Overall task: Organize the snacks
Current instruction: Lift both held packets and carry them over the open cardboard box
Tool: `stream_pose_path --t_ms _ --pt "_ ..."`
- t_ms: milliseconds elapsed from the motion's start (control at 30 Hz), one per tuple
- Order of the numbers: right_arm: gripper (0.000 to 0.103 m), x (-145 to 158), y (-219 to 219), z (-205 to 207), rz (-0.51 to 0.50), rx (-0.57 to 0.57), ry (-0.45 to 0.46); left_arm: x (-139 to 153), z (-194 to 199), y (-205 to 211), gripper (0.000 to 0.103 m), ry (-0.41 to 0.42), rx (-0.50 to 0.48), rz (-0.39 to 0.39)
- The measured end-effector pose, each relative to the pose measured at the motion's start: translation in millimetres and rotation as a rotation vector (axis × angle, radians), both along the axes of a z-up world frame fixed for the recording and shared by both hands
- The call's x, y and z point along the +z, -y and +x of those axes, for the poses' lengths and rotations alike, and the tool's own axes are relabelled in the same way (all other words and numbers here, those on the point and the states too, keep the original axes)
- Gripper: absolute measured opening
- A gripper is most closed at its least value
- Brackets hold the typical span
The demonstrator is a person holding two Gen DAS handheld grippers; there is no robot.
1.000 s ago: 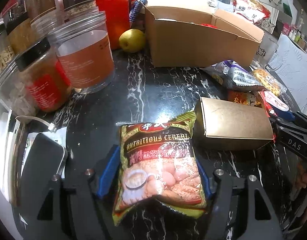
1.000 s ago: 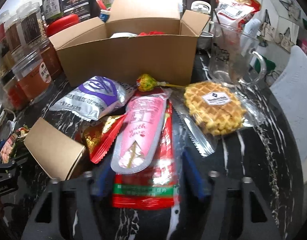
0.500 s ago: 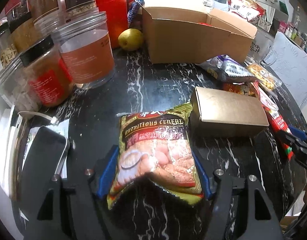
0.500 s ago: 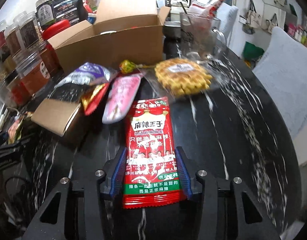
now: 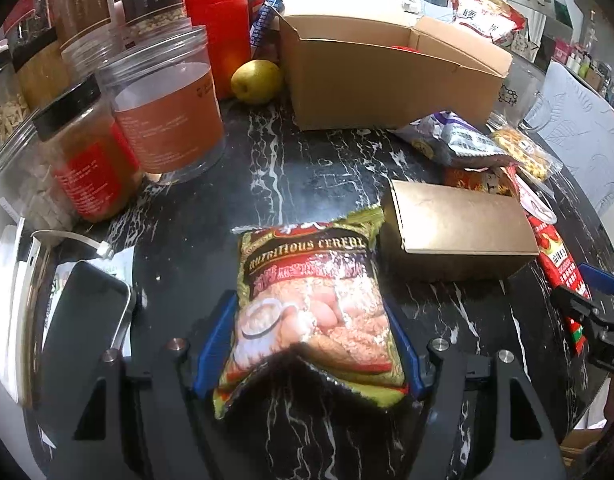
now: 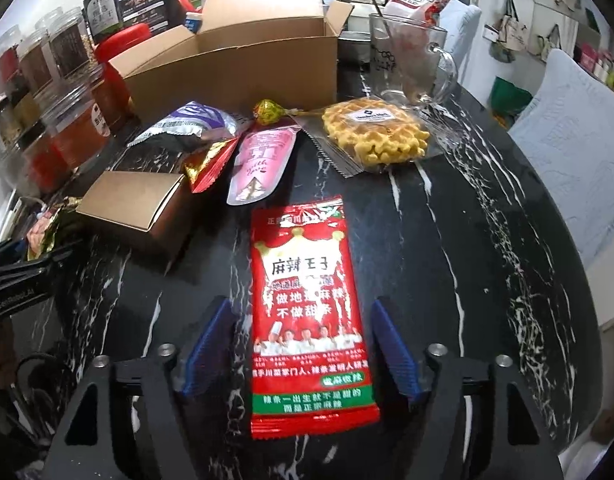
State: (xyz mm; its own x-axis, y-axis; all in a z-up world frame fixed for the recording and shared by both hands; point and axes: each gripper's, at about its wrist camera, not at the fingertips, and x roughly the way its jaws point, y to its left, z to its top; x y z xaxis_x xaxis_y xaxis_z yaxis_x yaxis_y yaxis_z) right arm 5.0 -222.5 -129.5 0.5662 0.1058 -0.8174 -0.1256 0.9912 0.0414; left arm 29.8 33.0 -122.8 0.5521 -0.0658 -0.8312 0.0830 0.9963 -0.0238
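**Cereal clamped, red packet freed**

The left tongs (image 5: pixel 307 344) clamp a cereal bag (image 5: pixel 311 300), pads pressed on both sides, its far end by a gold box (image 5: pixel 459 228) on the black desk (image 5: pixel 307 168). The right tongs (image 6: pixel 299 348) have just been opening; the red packet (image 6: pixel 307 312) lies flat on the desk between the 2 spread pads, touching neither.

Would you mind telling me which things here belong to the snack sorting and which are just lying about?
Part of the job:
cereal bag
red spicy packet
waffle
pink pouch
purple packet
lollipop
open cardboard box

Lying about:
jars
pear
glass mug
phone
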Motion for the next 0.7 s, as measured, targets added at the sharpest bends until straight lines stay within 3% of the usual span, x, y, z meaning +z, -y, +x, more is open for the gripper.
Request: stream_pose_path --t_ms 67,133,167,200,267,333,700 --pt "0.076 -1 -1 1 -0.011 0.000 0.009 0 2 -1 0.069 0.001 0.006 0.000" --pt "0.062 -2 -1 0 -0.038 -0.008 0.025 -1 3 -3 0.069 0.021 0.018 -0.007" --pt "0.050 -1 0 -1 -0.051 -0.014 0.037 -1 3 -3 0.068 0.026 0.024 -0.005" --pt "0.048 0 1 -1 -0.050 -0.019 0.040 -1 3 -4 0.063 0.037 0.033 -0.001" --pt "0.046 1 5 -1 -0.029 -0.022 0.040 1 2 -6 0.054 0.044 0.048 -0.011" --pt "0.045 2 6 -2 -0.026 -0.020 0.049 2 2 -9 0.052 0.043 0.052 -0.027" --pt "0.045 4 6 -23 0.069 0.013 0.055 15 -25 -15 0.051 0.054 0.055 -0.095"
